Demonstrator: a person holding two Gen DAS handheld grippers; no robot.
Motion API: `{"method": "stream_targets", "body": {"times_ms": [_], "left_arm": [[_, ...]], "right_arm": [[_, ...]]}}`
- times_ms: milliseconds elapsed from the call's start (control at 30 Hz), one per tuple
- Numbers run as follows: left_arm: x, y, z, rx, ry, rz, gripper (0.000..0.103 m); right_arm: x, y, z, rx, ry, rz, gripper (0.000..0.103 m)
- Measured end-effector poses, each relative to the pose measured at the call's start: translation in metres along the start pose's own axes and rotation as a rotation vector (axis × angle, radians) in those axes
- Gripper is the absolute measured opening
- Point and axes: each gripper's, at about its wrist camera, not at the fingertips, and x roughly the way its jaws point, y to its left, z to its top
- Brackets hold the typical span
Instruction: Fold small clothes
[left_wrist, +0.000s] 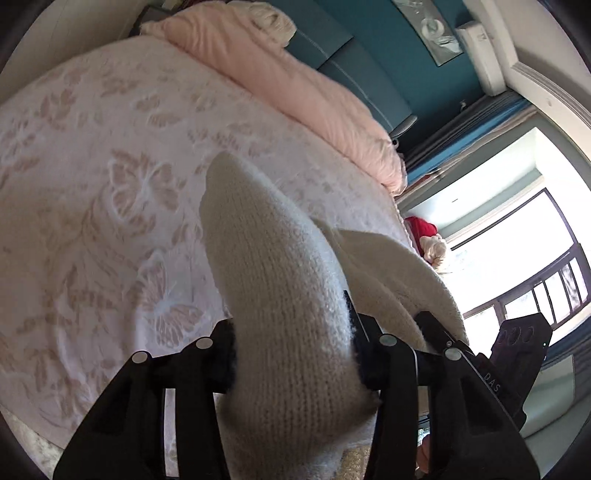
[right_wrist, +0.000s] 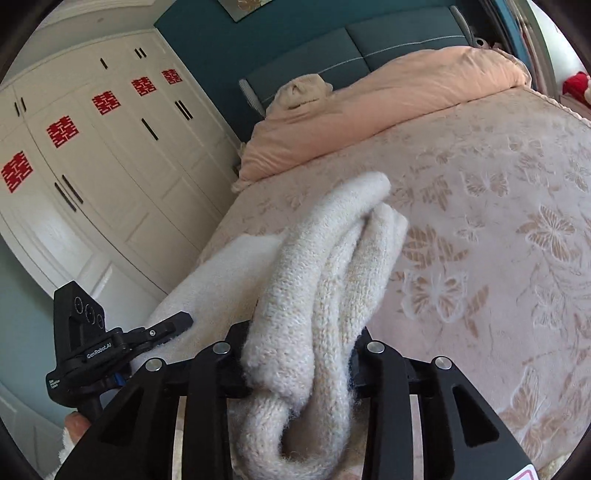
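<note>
A cream knitted garment (left_wrist: 280, 295) is held up above the bed (left_wrist: 92, 177), bunched between the jaws of both grippers. In the left wrist view the left gripper (left_wrist: 291, 354) has its jaws closed on a thick fold of the knit, which rises from between them like a blunt cone toward the pillow end of the bed; more of the garment drapes off to the right, toward the right gripper (left_wrist: 480, 354) beside it. In the right wrist view the right gripper (right_wrist: 299, 354) has its jaws clamped on a twisted roll of the same knit, which loops below them and stretches forward over the bed. The left gripper (right_wrist: 162, 332) is just to the left, against a flat span of the garment. Beyond lie a peach duvet (right_wrist: 388, 107), a teal headboard (right_wrist: 314, 51), and a white wardrobe (right_wrist: 92, 155) left of the bed.
</note>
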Motion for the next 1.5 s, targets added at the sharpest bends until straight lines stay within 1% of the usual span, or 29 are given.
{"method": "stream_targets", "body": {"times_ms": [67,133,167,200,233,267,300,333,367,400,433,467,500,567,633,667,733,800,867,933,967,1000,1100,1200,1233,1300,1367,1400,1500], "left_arm": [[-0.006,-0.004,0.004,0.026,-0.002,0.016,0.05],[0.005,0.004,-0.002,0.037,0.018,0.062,0.057],[0.017,0.014,-0.01,0.029,0.047,0.09,0.063],[0.028,0.032,-0.02,0.02,0.084,0.119,0.066],[0.042,0.048,-0.032,-0.002,0.123,0.163,0.066],[0.055,0.066,-0.046,-0.031,0.168,0.209,0.066],[0.062,0.081,-0.059,-0.055,0.203,0.26,0.065],[0.06,0.09,-0.068,-0.07,0.193,0.286,0.067],[0.051,0.094,-0.074,-0.08,0.172,0.246,0.067],[0.042,0.092,-0.078,-0.081,0.159,0.25,0.066],[0.033,0.087,-0.079,-0.062,0.137,0.263,0.066],[0.027,0.079,-0.081,-0.029,0.118,0.275,0.066],[0.023,0.071,-0.082,0.009,0.103,0.295,0.066],[0.025,0.053,-0.085,0.095,0.083,0.371,0.066],[0.038,0.043,-0.093,0.181,0.097,0.457,0.066],[0.047,0.043,-0.098,0.207,0.12,0.497,0.066],[0.056,0.047,-0.103,0.219,0.142,0.517,0.068],[0.052,0.045,-0.105,0.234,0.135,0.537,0.068],[0.049,0.043,-0.105,0.249,0.138,0.54,0.068],[0.053,0.04,-0.106,0.254,0.141,0.549,0.068],[0.053,0.039,-0.107,0.252,0.142,0.554,0.068],[0.054,0.037,-0.108,0.249,0.143,0.56,0.068],[0.051,0.027,-0.111,0.257,0.137,0.576,0.066],[0.043,0.016,-0.117,0.29,0.119,0.603,0.066],[0.041,0.013,-0.12,0.297,0.113,0.606,0.066],[0.038,0.008,-0.126,0.307,0.095,0.627,0.069],[0.034,0.001,-0.133,0.326,0.073,0.643,0.071],[0.032,-0.002,-0.137,0.337,0.059,0.654,0.074],[0.027,-0.014,-0.152,0.378,0.03,0.658,0.08]], "right_arm": [[0.005,-0.01,-0.008,0.015,0.015,-0.014,0.038],[0.03,-0.036,-0.031,0.052,0.084,-0.048,0.044],[0.044,-0.052,-0.047,0.085,0.131,-0.078,0.048],[0.061,-0.069,-0.064,0.116,0.192,-0.132,0.047],[0.075,-0.084,-0.078,0.133,0.255,-0.207,0.044],[0.078,-0.095,-0.089,0.141,0.282,-0.277,0.04],[0.069,-0.1,-0.095,0.157,0.243,-0.249,0.04],[0.056,-0.098,-0.095,0.174,0.198,-0.209,0.041],[0.044,-0.091,-0.09,0.16,0.17,-0.218,0.041],[0.035,-0.082,-0.085,0.126,0.147,-0.216,0.038],[0.028,-0.07,-0.08,0.087,0.13,-0.19,0.032],[0.027,-0.059,-0.076,0.05,0.13,-0.175,0.023],[0.03,-0.05,-0.075,0.019,0.142,-0.174,0.017],[0.049,-0.04,-0.084,-0.043,0.205,-0.192,0.013],[0.084,-0.049,-0.107,-0.101,0.322,-0.3,0.006],[0.095,-0.056,-0.118,-0.103,0.364,-0.325,0.002],[0.084,-0.049,-0.115,-0.087,0.312,-0.317,0.005],[0.064,-0.032,-0.106,-0.103,0.256,-0.295,0.005],[0.056,-0.025,-0.105,-0.127,0.236,-0.31,0.005],[0.071,-0.037,-0.117,-0.145,0.294,-0.361,0.005],[0.086,-0.049,-0.126,-0.148,0.345,-0.398,0.002],[0.091,-0.052,-0.131,-0.134,0.36,-0.396,0.001],[0.062,-0.039,-0.122,-0.069,0.272,-0.344,0.006],[0.036,-0.027,-0.119,-0.052,0.206,-0.333,0.013],[0.029,-0.025,-0.121,-0.048,0.191,-0.346,0.014],[0.017,-0.024,-0.13,-0.038,0.166,-0.397,0.028],[0.007,-0.025,-0.142,-0.021,0.144,-0.429,0.038],[0.002,-0.026,-0.147,-0.02,0.135,-0.437,0.042],[-0.005,-0.026,-0.158,-0.054,0.126,-0.475,0.048]]}}
